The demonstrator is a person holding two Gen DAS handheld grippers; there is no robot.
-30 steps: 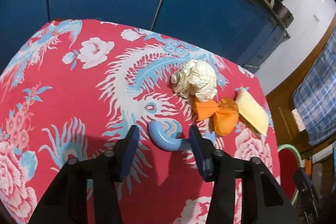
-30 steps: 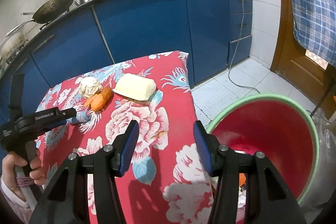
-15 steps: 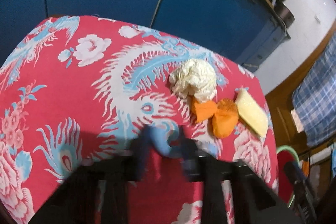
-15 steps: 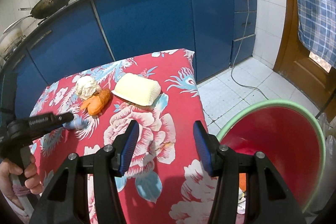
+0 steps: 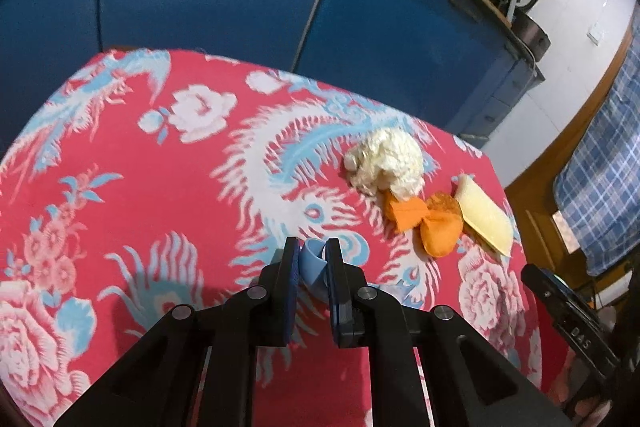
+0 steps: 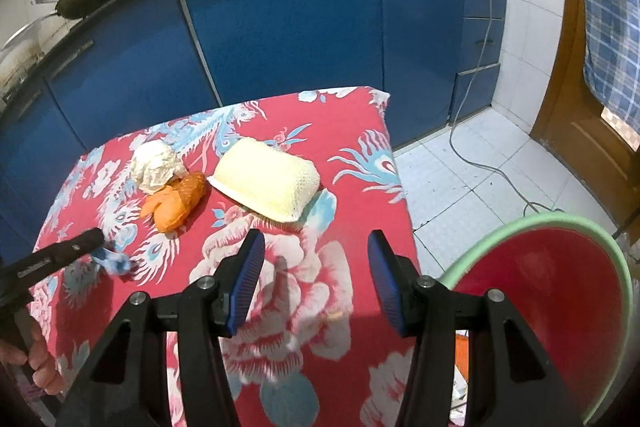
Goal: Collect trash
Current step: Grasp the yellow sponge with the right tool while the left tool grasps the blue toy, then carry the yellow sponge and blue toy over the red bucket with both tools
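Left wrist view: left gripper (image 5: 312, 261) clamped on a light, bendy blue scrap (image 5: 313, 264) near the crumpled paper (image 5: 386, 167); right gripper (image 6: 316, 275) apart, empty.

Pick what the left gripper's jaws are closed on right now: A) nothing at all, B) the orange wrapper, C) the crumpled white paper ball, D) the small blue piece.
D: in the left wrist view the left gripper has its jaws pressed against both sides of the small blue piece, while the white paper ball and the orange wrapper lie untouched farther out on the tablecloth.
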